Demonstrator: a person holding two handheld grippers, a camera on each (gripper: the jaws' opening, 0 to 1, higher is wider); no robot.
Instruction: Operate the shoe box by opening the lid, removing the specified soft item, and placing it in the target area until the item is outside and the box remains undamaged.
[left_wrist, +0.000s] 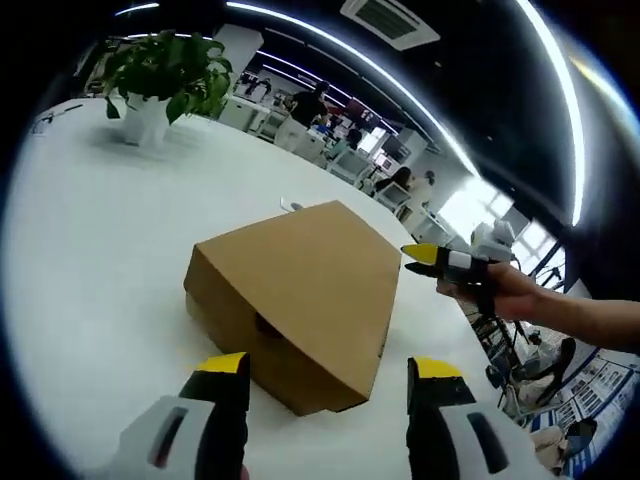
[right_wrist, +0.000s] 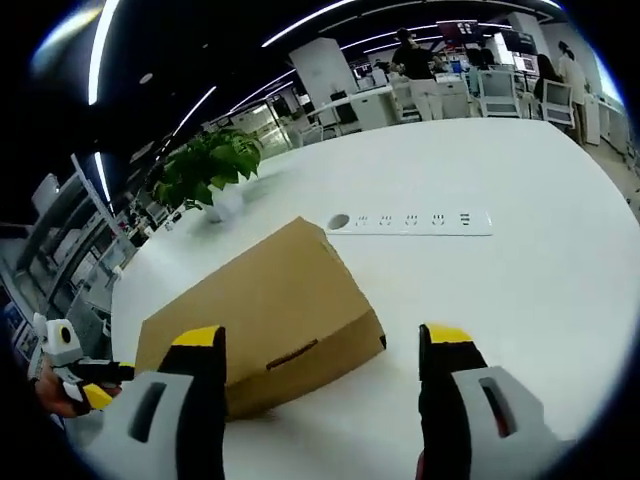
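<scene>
box: brown cardboard shoe box (left_wrist: 300, 300) sits out in the middle of the white bench (left_wrist: 90, 260), lid fully down, a small dark finger slot on its side wall

contents: can't tell, the lid is shut so the soft item isn't visible at all

left gripper: left gripper (left_wrist: 328, 385) hangs just short of the box's near corner, jaws spread wide, nothing in them

right gripper: right gripper (right_wrist: 322, 355) is also spread wide and empty, lined up on the box's slotted side; in the left gripper view it's off by the box's far corner, held in a person's hand (left_wrist: 505, 292)

risk: my guess is the lid is a snug fit, so prying one corner hard could crease or tear the cardboard, or just drag the whole box across the slick bench

other stuff: potted plant (right_wrist: 205, 170) near the far edge, a white power strip (right_wrist: 410, 222) beyond the box, both well apart from it
</scene>
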